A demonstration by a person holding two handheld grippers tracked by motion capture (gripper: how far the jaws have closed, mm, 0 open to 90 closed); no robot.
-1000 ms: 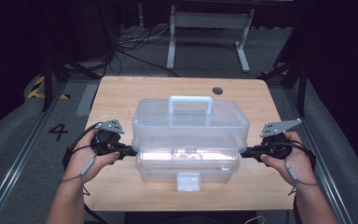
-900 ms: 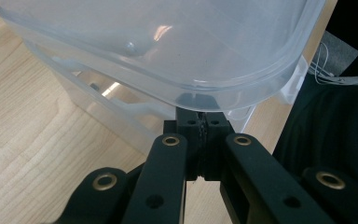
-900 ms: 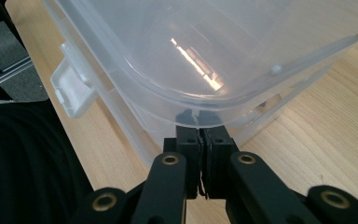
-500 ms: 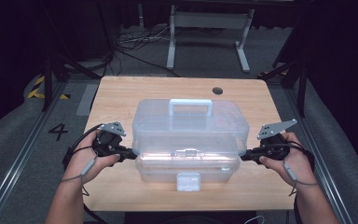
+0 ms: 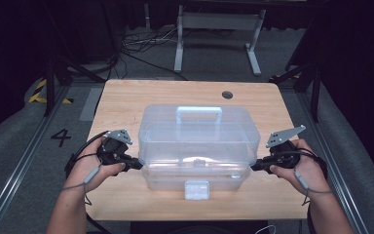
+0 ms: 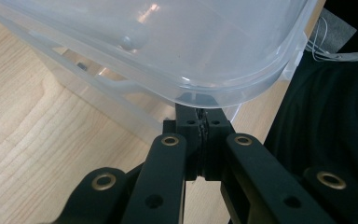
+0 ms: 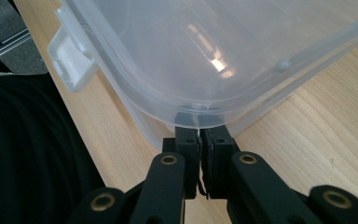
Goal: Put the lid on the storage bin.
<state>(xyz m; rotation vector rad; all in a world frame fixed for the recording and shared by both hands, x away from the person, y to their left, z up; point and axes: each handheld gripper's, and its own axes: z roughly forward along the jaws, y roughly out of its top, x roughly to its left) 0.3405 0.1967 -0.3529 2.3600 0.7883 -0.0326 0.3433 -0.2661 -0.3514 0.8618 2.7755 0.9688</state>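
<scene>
High view: grippers [image 5: 139, 164] [image 5: 254, 165] flank box [image 5: 198, 141].

A big see-through plastic box [image 5: 198, 146] with a pale handle on its lid sits in the middle of the light wooden table [image 5: 126, 97]. A small white latch [image 5: 196, 189] hangs at the front of the box. The left black claw [image 5: 137, 164] touches the box's left end, under the lid's edge. The right black claw [image 5: 255, 165] touches the right end the same way. A hand holds each one. A small dark round hole [image 5: 227, 94] is in the table behind the box.
</scene>
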